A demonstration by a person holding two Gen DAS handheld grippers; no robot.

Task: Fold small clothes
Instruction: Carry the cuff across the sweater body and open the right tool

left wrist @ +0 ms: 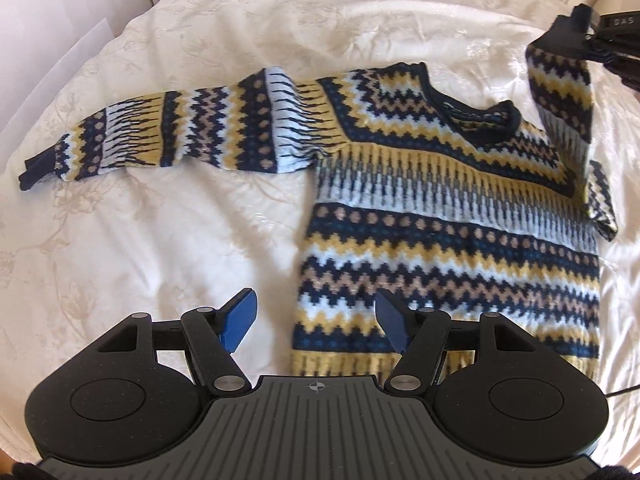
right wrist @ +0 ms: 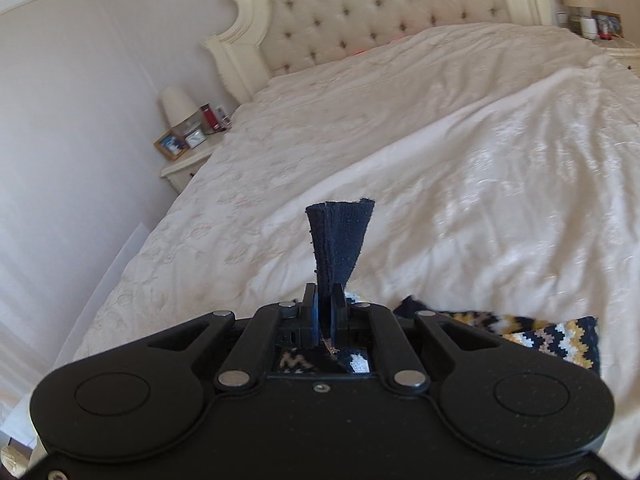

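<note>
White letters "DAS" on the right claw [left wrist: 600,36], cut off

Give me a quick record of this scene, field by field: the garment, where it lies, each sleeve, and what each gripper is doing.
garment: patterned knit sweater, navy, yellow and white bands
surface: white bedspread
left-side sleeve: stretched out flat on the bed
right-side sleeve: lifted off the bed by its navy cuff
left gripper: open, above the sweater hem, holding nothing
right gripper: shut on the cuff
fold state: body flat, no fold made yet

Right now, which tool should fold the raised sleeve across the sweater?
Right tool: it is shut on that sleeve's cuff. The left tool hangs open and empty near the sweater's hem.
</note>
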